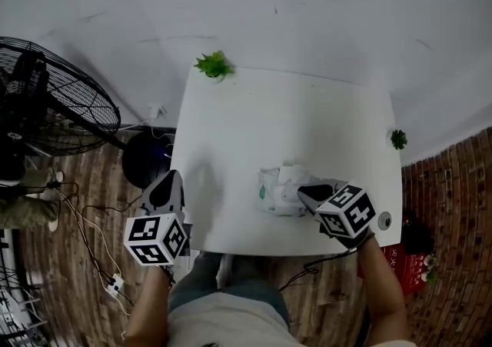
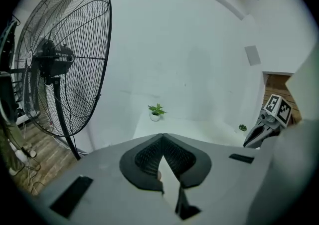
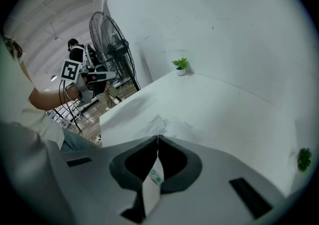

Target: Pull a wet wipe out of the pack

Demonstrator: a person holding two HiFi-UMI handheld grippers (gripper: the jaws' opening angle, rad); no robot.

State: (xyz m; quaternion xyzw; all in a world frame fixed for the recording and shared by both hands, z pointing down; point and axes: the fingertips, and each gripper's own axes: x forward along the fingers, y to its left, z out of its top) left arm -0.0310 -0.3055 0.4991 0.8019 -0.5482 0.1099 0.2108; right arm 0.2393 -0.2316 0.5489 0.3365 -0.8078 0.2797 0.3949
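- The white tabletop [image 1: 231, 130] is filling the middle of the head view, and a big black fan [image 1: 54, 99] is standing on the floor at the left edge of the frame.
- The left gripper [image 1: 171, 182] is hanging at the lower left, just beside the tabletop's near left corner and well apart from the pack. Its claw is pressed together, and I am seeing nothing held in it.
- The right gripper [image 1: 302, 191] is lying low at the lower right of the tabletop. Its claw is pinching a white strip with green marks, which I am judging to be a flap or edge of the pack.
- The pack [image 1: 269, 188] is lying on the tabletop near the front edge, right of centre.
- A crumpled white wipe [image 1: 290, 175] is standing up out of the pack's top.
- The task is looking about halfway: the wipe is partly out, but it is not free yet, and no claw is holding it.
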